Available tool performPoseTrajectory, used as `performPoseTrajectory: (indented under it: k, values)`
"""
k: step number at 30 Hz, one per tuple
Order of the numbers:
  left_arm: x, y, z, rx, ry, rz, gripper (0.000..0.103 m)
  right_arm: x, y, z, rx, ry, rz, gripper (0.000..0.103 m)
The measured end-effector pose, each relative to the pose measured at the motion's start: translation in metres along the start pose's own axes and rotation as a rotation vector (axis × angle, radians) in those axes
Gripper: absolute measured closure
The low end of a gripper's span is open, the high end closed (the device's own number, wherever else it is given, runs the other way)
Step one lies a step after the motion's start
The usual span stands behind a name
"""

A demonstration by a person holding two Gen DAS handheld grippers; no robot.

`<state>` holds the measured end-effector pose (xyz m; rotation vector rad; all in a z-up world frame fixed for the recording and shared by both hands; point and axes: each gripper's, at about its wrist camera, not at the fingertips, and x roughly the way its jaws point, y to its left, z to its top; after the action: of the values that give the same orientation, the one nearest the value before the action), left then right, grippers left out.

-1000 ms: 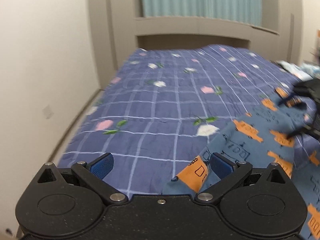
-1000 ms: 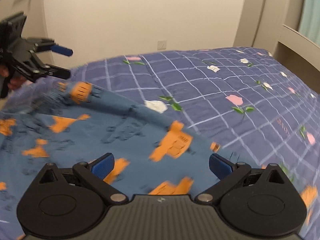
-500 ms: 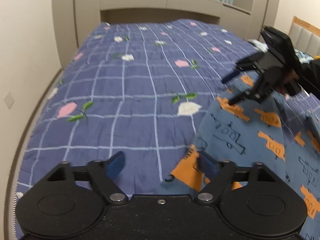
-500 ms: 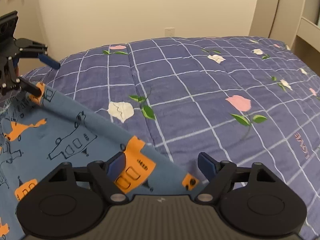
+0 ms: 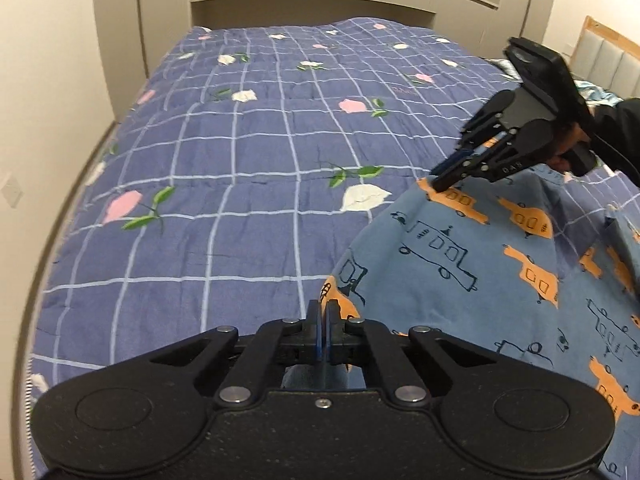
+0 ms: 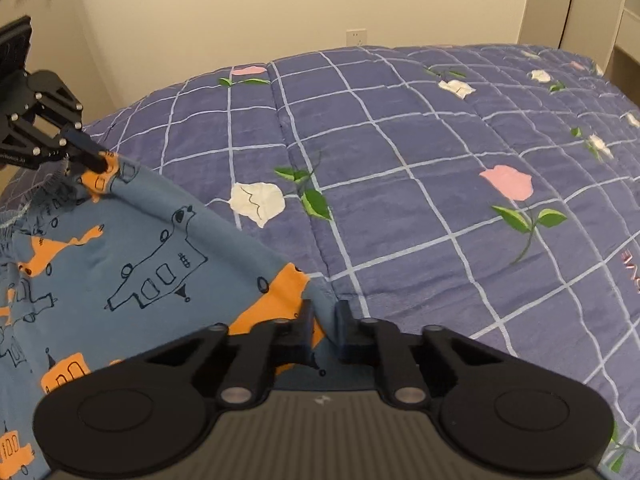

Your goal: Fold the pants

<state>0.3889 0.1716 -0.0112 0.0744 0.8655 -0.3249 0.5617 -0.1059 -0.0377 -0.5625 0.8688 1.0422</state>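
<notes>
Change: both sets of jaws, spread wide half a second ago, have come together on the pants' edge.
Left hand-held gripper (image 5: 322, 320): clenched on a corner of the pants (image 5: 480, 272) at 6 o'clock in its own view, with blue cloth passing between the pads; in the right wrist view it shows at 9 o'clock (image 6: 94, 162), pinching an orange-printed corner.
Right hand-held gripper (image 6: 325, 322): clamped on a fold of the same edge at 6 o'clock in its own view; seen from the left wrist at 2 o'clock (image 5: 442, 182), its fingertips are on the cloth.
Pants: blue with orange and outlined vehicle prints, lying on the bed's quilt (image 5: 240, 184), a purple grid with flowers; they fill the 3 to 5 o'clock part of the left view and the 7 to 9 o'clock part of the right view.
Edge: stretched between the two grips and lifted slightly off the quilt.
Progress: early, by my reading; both corners are secured, but no finished fold shows, so the carry-over, the laying flat and any further halving are left.
Hidden: the far side of the pants runs out of both views, so I cannot tell whether the waistband or a leg hem is being held.
Unclear: the gathered, stitched strip near the left hand-held gripper may be elastic, but is too small to confirm.
Blocked: each housing covers the cloth directly beneath it.
</notes>
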Motion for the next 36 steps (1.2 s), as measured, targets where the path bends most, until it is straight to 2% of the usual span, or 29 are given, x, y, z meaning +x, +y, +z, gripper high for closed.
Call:
performPoseTrajectory:
  k: [2,9,16,26,36]
  values:
    - [-0.007,-0.004,0.001,-0.005,-0.019,0.010,0.103,-0.008,0.008,-0.003,-0.012,-0.021,-0.037,0.101]
    - [-0.043,-0.030,-0.003,0.039,-0.096,0.040,0.103,-0.064,0.051,-0.022,-0.019,-0.148,-0.187,0.101]
    - [-0.088,-0.076,-0.023,0.128,-0.157,0.022,0.103,-0.120,0.108,-0.055,0.011,-0.209,-0.305,0.101]
    - [-0.129,-0.137,-0.088,0.190,-0.111,0.006,0.103,-0.169,0.198,-0.116,0.014,-0.226,-0.372,0.101]
    - [-0.131,-0.167,-0.149,0.189,-0.054,-0.018,0.103,-0.169,0.259,-0.175,0.084,-0.234,-0.381,0.102]
